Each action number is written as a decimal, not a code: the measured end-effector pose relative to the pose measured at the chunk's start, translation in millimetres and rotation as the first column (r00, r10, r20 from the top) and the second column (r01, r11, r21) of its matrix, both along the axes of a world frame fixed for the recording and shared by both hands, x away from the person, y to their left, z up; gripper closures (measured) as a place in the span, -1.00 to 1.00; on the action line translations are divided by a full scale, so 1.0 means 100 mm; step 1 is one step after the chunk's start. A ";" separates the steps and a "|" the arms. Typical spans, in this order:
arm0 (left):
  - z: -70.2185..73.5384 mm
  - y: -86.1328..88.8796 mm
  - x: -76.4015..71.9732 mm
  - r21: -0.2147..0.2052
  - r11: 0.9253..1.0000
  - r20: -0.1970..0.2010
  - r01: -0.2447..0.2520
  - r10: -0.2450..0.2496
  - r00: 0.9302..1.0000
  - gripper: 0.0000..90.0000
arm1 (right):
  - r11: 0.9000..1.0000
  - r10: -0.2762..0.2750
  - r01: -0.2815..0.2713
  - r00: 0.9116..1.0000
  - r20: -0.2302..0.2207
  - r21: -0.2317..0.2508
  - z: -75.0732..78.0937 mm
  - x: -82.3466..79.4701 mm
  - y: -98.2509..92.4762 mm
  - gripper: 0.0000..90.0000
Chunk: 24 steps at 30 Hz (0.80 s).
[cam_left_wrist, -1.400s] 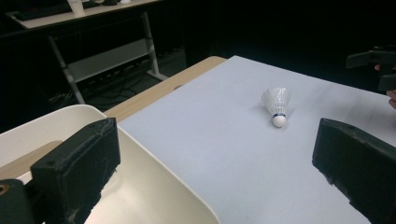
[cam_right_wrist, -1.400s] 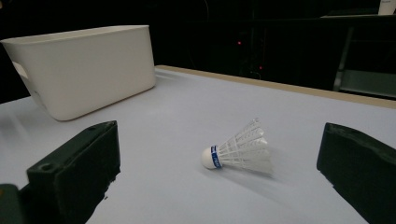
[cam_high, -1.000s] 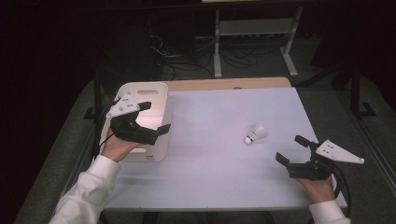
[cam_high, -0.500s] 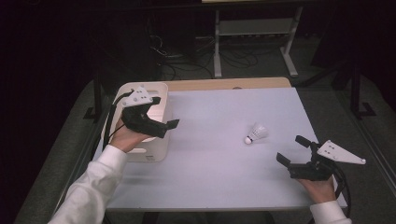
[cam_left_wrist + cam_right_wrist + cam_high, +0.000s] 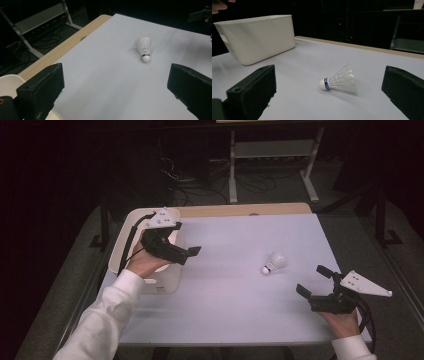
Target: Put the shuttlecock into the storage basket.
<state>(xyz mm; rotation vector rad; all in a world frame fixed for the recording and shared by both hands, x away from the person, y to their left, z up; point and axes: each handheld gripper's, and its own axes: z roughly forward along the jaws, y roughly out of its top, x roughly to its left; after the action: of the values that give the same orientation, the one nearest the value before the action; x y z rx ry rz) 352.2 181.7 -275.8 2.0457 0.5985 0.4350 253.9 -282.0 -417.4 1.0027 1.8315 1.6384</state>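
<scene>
I am at the approach, I judge: nothing is picked up yet, and the shuttlecock point(image 5: 273, 263) lies on its side on the white table point(image 5: 235, 310), right of centre, well apart from the white bin point(image 5: 165, 282) at the left edge. Next I need to close one tool around the feather skirt or cork. My left gripper point(image 5: 186, 255) hangs over the bin's near corner, jaws spread wide, empty. My right gripper point(image 5: 314, 281) sits near the shuttlecock, jaws equally spread, touching nothing.

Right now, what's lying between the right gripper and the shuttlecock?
Nothing: bare table separates the right gripper from the shuttlecock, as the right gripper view shows.
</scene>
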 end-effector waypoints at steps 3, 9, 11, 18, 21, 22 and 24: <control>-0.01 -0.04 0.03 0.020 1.000 -0.004 0.008 -0.008 1.000 -0.99 | 1.000 -0.002 0.002 1.000 0.001 0.000 0.00 0.00 0.00 -1.00; 0.00 -0.14 0.08 0.043 0.999 -0.014 0.025 -0.024 1.000 -0.99 | 1.000 -0.003 0.003 1.000 0.001 0.004 0.00 0.00 -0.01 -1.00; -0.01 -0.17 0.10 0.055 0.998 -0.016 0.029 -0.028 0.999 -0.99 | 1.000 -0.005 0.005 1.000 -0.005 0.010 0.00 -0.01 -0.01 -1.00; -0.01 -0.29 0.16 0.080 0.995 -0.036 0.057 -0.054 0.998 -0.99 | 1.000 -0.008 0.008 1.000 -0.005 0.017 0.00 -0.02 -0.02 -1.00; 0.00 -0.35 0.18 0.086 0.994 -0.041 0.072 -0.068 0.997 -0.99 | 1.000 -0.009 0.009 1.000 -0.004 0.017 0.00 -0.02 -0.02 -1.00; -0.01 -0.37 0.19 0.083 0.994 -0.042 0.073 -0.070 0.997 -0.99 | 1.000 -0.009 0.009 1.000 -0.004 0.018 0.00 -0.02 -0.02 -1.00; -0.02 -0.41 0.21 0.088 0.993 -0.049 0.080 -0.076 0.996 -0.99 | 1.000 -0.009 0.009 1.000 -0.004 0.018 0.00 -0.02 -0.02 -1.00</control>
<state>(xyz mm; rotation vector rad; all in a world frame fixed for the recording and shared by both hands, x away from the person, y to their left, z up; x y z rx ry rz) 372.9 140.3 -277.5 2.1619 0.5320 0.3763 251.6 -284.5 -417.4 1.0209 1.8149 1.6519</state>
